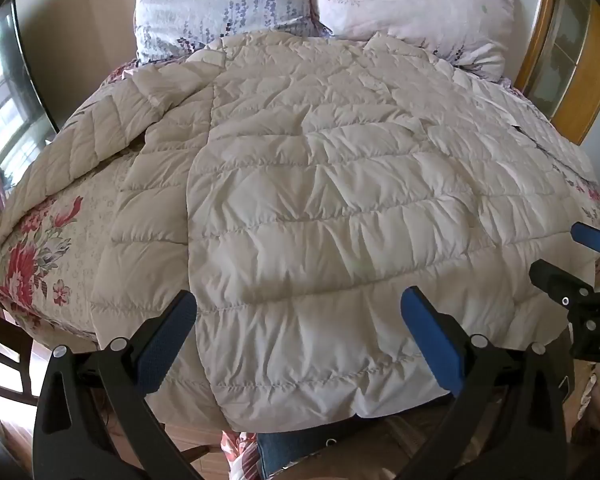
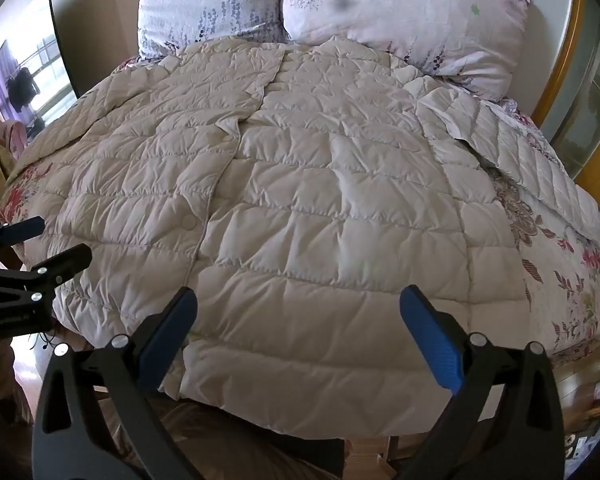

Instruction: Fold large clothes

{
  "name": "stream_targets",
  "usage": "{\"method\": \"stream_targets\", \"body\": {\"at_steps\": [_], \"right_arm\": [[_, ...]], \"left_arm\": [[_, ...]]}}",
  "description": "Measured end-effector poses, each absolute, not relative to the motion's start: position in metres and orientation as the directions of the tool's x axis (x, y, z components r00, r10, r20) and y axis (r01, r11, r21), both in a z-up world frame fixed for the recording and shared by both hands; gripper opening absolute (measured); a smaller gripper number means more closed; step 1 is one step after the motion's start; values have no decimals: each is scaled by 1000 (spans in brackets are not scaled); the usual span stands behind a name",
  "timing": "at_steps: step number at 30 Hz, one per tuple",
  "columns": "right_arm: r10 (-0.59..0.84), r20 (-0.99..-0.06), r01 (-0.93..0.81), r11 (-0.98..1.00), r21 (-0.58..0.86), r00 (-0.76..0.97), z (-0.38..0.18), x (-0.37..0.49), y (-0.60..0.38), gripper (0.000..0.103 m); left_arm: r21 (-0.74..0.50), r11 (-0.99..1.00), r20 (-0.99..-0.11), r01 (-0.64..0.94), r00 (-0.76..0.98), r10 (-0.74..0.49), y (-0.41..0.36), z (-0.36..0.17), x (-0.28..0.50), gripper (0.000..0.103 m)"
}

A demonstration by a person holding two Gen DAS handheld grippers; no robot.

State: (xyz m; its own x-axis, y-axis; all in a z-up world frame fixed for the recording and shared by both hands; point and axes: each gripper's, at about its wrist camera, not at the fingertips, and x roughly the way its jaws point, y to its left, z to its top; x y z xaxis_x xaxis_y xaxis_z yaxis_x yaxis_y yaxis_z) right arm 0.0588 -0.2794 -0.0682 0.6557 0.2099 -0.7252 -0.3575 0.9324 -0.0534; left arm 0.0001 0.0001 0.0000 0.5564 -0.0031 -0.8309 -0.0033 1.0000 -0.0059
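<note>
A large cream quilted down coat [image 1: 300, 184] lies spread flat on the bed, front side up, its hem at the near edge. One sleeve [image 1: 80, 148] stretches out to the left; the other sleeve [image 2: 512, 160] angles off to the right. Snap buttons [image 2: 189, 222] run down its placket. My left gripper [image 1: 300, 304] hovers open above the hem, nothing between its blue pads. My right gripper [image 2: 300, 304] is open too, above the hem further right. In each wrist view the other gripper shows at the side edge: the right gripper [image 1: 580, 256], the left gripper [image 2: 48, 244].
Two floral pillows [image 1: 228, 4] [image 2: 412, 16] lean at the head of the bed. A flowered bedspread [image 1: 32, 248] shows beside the coat on both sides. A wooden cabinet [image 2: 580, 92] stands at the right, a dark mirror panel [image 2: 28, 64] at the left. Jeans [image 1: 292, 456] show below.
</note>
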Motion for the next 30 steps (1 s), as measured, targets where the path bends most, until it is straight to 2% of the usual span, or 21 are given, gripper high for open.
{"method": "stream_targets", "body": {"at_steps": [30], "right_arm": [[215, -726, -358, 933, -46, 653, -69, 58, -281, 101]], "left_arm": [[-2, 1000, -832, -3, 554, 0, 0, 0, 0, 102]]}}
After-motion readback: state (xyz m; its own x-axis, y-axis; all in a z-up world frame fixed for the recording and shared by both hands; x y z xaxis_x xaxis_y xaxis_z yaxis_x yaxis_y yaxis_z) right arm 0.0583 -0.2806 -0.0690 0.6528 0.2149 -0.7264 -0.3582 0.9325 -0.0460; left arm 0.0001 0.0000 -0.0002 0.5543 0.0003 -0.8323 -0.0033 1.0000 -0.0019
